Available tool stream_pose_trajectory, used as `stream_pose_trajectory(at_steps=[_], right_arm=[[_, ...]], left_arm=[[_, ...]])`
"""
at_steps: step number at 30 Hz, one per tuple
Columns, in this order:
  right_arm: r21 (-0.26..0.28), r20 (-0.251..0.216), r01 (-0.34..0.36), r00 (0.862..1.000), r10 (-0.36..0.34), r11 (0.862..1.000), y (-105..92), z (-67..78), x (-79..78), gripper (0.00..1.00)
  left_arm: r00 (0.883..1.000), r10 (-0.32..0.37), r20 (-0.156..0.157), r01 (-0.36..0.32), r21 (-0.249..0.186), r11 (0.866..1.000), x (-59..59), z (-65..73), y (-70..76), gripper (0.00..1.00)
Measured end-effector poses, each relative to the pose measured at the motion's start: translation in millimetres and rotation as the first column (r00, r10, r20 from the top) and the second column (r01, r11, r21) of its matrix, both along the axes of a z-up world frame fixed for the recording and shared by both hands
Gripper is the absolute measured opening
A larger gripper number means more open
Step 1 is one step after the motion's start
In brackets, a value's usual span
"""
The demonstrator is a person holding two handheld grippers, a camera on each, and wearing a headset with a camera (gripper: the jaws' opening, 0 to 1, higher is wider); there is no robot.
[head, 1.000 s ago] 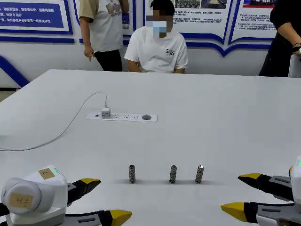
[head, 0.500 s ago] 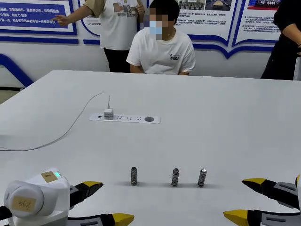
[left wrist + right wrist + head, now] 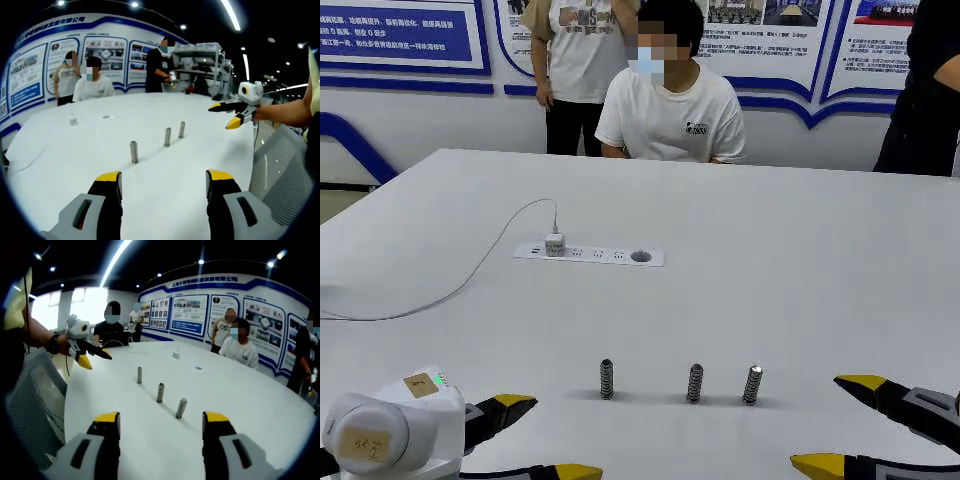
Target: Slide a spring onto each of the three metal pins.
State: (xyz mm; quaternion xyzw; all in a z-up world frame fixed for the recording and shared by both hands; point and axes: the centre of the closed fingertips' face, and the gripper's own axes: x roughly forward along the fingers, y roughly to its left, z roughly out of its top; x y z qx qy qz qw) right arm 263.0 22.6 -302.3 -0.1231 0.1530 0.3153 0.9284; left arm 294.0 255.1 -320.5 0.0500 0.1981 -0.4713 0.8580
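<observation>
Three short metal pins stand upright in a row on the white table, each with a coiled spring around it: the left pin (image 3: 607, 379), the middle pin (image 3: 695, 383) and the right pin (image 3: 752, 385), whose shiny tip pokes out on top. The same row appears as left pin (image 3: 134, 151), middle pin (image 3: 167, 136), right pin (image 3: 181, 129), and as right pin (image 3: 181, 408). My left gripper (image 3: 548, 437) (image 3: 164, 176) is open and empty, near the front edge, left of the pins. My right gripper (image 3: 832, 422) (image 3: 160, 417) is open and empty, right of them.
A white power strip (image 3: 590, 254) with a charger (image 3: 555, 245) and a trailing cable (image 3: 470, 275) lies mid-table. A person (image 3: 670, 110) sits at the far edge, with others standing behind. A mesh chair back (image 3: 280, 165) is close to me.
The head camera has tipped slightly, so the scene has shifted. Both grippers stay open and sit a bit lower in the picture. A standing person behind has lowered an arm.
</observation>
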Motion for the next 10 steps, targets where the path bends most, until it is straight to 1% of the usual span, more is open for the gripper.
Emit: stream_pose_trajectory(at_steps=[4,10], right_arm=[[0.002,-0.002,0.004,1.0,-0.004,1.0,-0.6,-1.3,0.9,0.68],[0.024,0.006,0.041,0.999,-0.041,0.999,-5.4,1.0,4.8,0.68]], left_arm=[[1.0,-0.004,-0.004,0.004,0.002,1.0,-0.2,-0.5,-1.6,0.69],[1.0,-0.015,-0.012,0.015,0.004,1.0,0.9,-3.3,-6.3,0.69]])
